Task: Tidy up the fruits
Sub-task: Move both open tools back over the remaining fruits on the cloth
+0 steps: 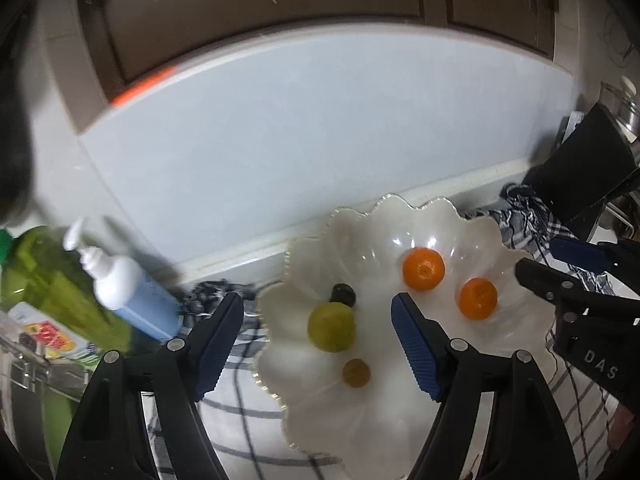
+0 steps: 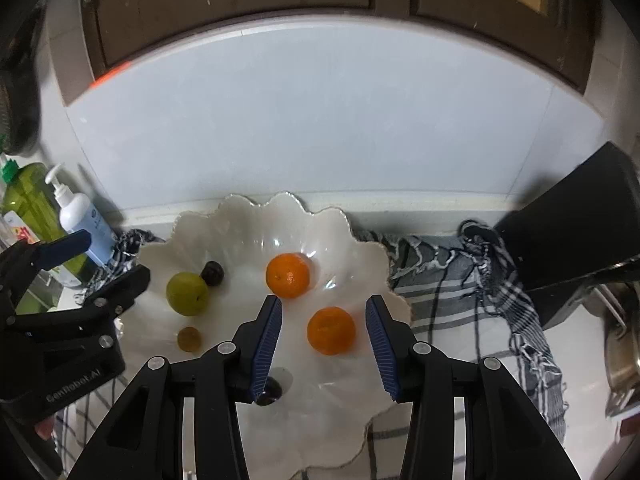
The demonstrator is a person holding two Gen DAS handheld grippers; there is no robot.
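A checked black-and-white cloth (image 2: 460,292) covers the counter against the pale wall, probably laid there to cushion and steady the dish. On it sits a wide white scalloped glass bowl (image 2: 248,224), the collecting place for the fruit, and all the fruit in view already lies inside it.

Both tools hang above the bowl with nothing in them. The left gripper (image 1: 316,330) has its blue pads spread wide, either side of the left half of the bowl. The right gripper (image 2: 324,334) stands partly apart, its pads clear of the fruit below, so it grips nothing.

A round green fruit (image 1: 331,327) lies at the left of the bowl, touching a small dark plum-like fruit (image 1: 343,295) just beyond it. Two orange mandarins (image 2: 288,275) sit at the right, one farther, one nearer, close but apart. A small brownish-yellow fruit (image 1: 355,373) lies near the green one, and another dark fruit (image 2: 268,392) sits at the near edge, half hidden by a right pad.

A white and blue pump bottle (image 2: 82,224) stands at the far left, off the cloth.
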